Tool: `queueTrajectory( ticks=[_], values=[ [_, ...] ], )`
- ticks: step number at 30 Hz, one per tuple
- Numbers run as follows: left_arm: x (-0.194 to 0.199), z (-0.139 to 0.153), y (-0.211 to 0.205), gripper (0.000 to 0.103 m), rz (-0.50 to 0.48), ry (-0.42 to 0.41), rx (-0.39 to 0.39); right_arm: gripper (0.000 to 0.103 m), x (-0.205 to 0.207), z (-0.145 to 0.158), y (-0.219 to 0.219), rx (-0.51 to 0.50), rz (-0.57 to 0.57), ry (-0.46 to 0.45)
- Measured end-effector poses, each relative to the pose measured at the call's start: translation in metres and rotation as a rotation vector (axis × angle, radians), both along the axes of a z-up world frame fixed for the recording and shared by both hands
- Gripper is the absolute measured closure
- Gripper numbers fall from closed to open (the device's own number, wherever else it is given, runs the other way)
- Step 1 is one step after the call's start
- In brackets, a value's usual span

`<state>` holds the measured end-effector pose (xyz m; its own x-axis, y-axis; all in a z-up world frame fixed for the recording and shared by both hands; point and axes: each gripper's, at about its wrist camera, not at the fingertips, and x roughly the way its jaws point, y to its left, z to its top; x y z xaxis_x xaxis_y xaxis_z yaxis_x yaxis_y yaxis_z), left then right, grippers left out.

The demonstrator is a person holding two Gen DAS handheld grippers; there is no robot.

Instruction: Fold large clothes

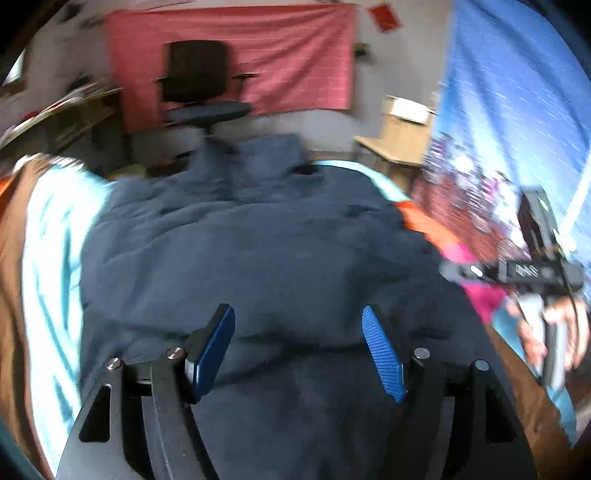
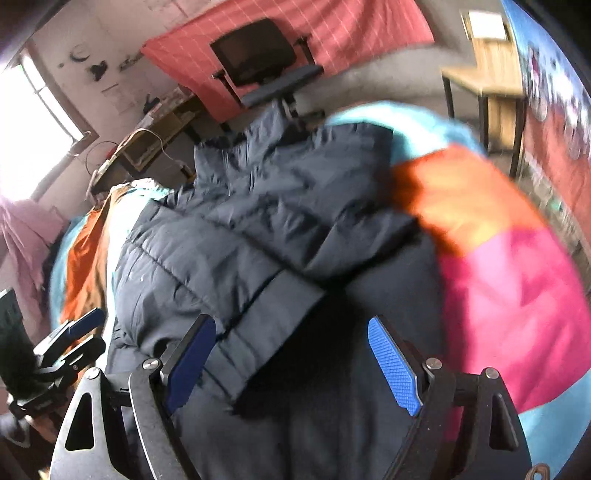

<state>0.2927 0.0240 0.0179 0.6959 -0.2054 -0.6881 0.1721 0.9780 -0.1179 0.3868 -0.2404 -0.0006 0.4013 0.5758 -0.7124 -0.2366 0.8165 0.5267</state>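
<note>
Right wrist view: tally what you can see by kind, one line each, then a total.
Dark navy puffer jacket: 1
Open grippers: 2, the right gripper and the left gripper
Black office chair: 1
Wooden side table: 1
Red cloth on the wall: 1
Multicoloured bedspread: 1
Total: 7

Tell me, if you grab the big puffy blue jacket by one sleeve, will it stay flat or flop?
The puffy jacket would probably flop: it already lies in soft wrinkles. Its quilted padding suggests bulky but light. The sleeve cuff would likely lift first, with the body trailing.
</note>
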Motion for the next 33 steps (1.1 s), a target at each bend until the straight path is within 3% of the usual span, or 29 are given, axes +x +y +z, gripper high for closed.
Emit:
queueTrajectory(
  ticks=[1,2,3,6,9,11,13,19,22,25,27,28,31,33],
  values=[
    [0.002,-0.001,0.012,0.037,0.052,0.009,-0.004,0.023,0.002,-0.009,0.004,0.034,-0.005,0.051],
    [0.003,-0.002,0.022,0.037,0.086,0.016,-0.012,0.035,0.003,-0.014,0.007,0.051,-0.008,0.080],
    [0.004,-0.003,0.034,0.037,0.130,0.022,-0.020,0.057,0.005,-0.019,0.011,0.067,-0.010,0.113],
    [0.006,0.001,0.063,0.037,0.235,0.017,-0.001,0.095,0.009,-0.021,0.015,0.032,-0.048,0.149],
    [0.008,0.008,0.084,0.037,0.292,-0.007,0.035,0.097,0.012,0.006,0.010,-0.008,-0.054,0.039],
    [0.012,0.010,0.093,0.037,0.311,-0.014,0.054,0.098,0.012,0.032,0.005,-0.064,-0.071,-0.072],
    [0.021,0.010,0.098,0.037,0.325,-0.013,0.071,0.098,0.015,0.043,0.001,-0.105,-0.103,-0.121],
    [0.052,-0.009,0.113,0.037,0.375,0.038,0.064,0.094,0.017,0.025,0.029,-0.382,-0.080,-0.166],
    [0.065,-0.010,0.116,0.037,0.359,0.024,0.076,0.088,0.009,0.026,0.034,-0.474,-0.120,-0.254],
    [0.078,-0.012,0.111,0.037,0.330,0.023,0.117,0.073,0.009,0.035,0.044,-0.505,-0.115,-0.364],
    [0.086,-0.018,0.108,0.037,0.311,0.034,0.144,0.046,0.010,0.042,0.054,-0.490,-0.087,-0.430],
    [0.090,-0.024,0.106,0.037,0.303,0.045,0.158,0.039,0.011,0.043,0.060,-0.472,-0.066,-0.452],
    [0.095,-0.043,0.104,0.037,0.298,0.081,0.163,0.037,0.017,0.037,0.081,-0.389,0.054,-0.446],
    [0.094,-0.056,0.104,0.037,0.299,0.093,0.170,0.041,0.022,0.022,0.097,-0.376,0.121,-0.394]
  ],
)
